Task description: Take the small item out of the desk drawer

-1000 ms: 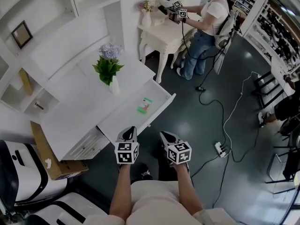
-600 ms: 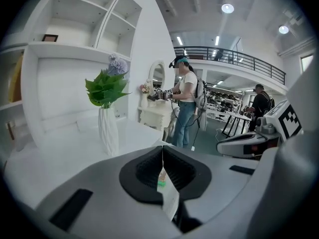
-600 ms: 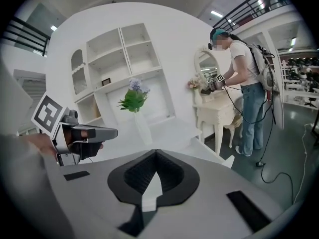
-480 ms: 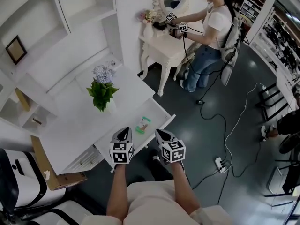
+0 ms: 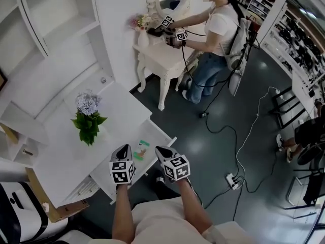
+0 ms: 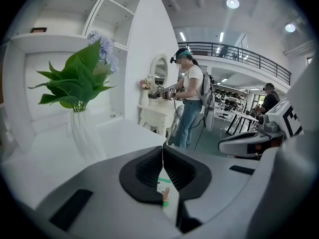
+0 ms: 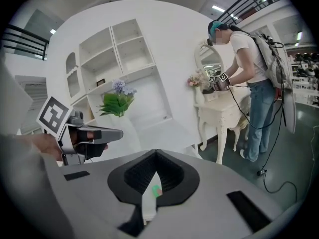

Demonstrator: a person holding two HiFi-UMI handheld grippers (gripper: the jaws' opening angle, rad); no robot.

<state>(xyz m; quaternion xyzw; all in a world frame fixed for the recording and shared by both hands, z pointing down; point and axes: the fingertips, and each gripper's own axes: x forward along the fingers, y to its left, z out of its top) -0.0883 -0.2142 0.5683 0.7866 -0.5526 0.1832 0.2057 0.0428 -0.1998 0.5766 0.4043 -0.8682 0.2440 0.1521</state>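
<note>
Below the head camera: white desk, carrying a vase of green leaves and pale flowers near its back. Desk drawer, pulled open toward the person. Left gripper, held over the open drawer, jaws pressed together with nothing between them. Right gripper, just beside the left one, jaws likewise together and empty. Small item, a green-and-white packet, lying on the drawer floor between the two gripper tips, untouched.
</note>
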